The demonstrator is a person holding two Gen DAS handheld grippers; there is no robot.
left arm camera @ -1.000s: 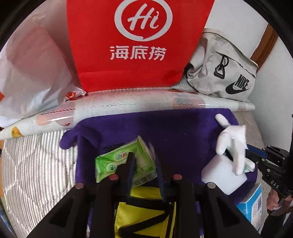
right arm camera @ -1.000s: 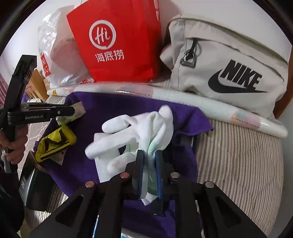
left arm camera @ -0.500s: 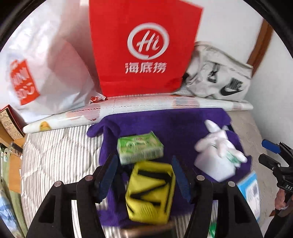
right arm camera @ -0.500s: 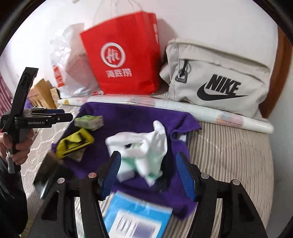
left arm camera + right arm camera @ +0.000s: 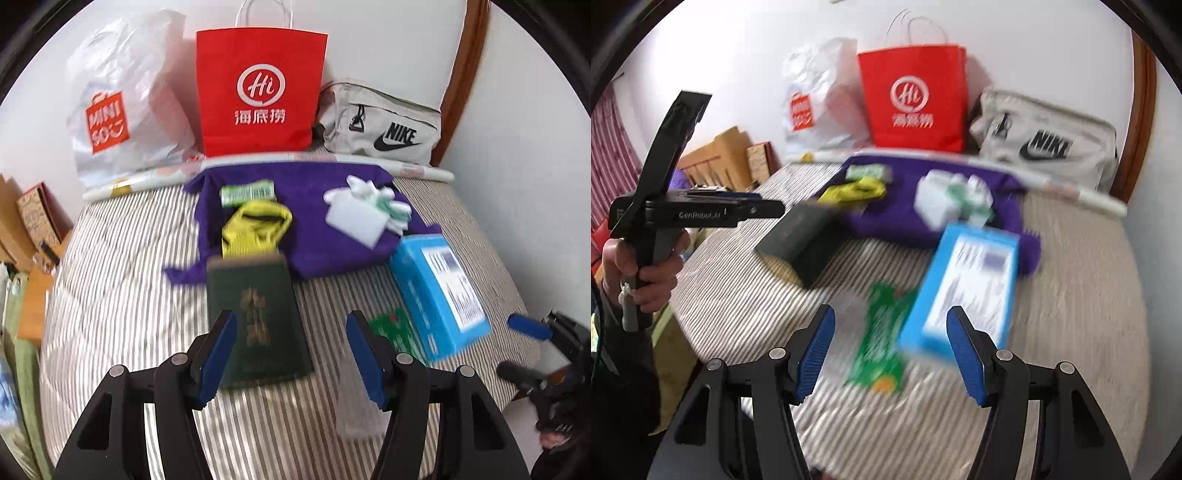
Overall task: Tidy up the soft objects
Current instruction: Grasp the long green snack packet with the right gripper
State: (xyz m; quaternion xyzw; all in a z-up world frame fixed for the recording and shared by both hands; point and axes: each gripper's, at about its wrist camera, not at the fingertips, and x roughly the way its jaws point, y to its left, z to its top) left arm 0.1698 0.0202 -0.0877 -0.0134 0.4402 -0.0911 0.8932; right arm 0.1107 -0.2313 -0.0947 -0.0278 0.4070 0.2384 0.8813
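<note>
Both your grippers hang open and empty: the left gripper [image 5: 291, 354] faces the dark green packet [image 5: 255, 321] lengthwise, while the right gripper [image 5: 890, 350] straddles what's probably a green pouch [image 5: 882, 339].

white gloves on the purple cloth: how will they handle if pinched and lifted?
Probably floppy: the white gloves lie crumpled, fingers splayed loosely across a white block. Likely light, being thin knit. A pinch may catch only one layer, so the pair might separate or drag over the purple cloth.
</note>
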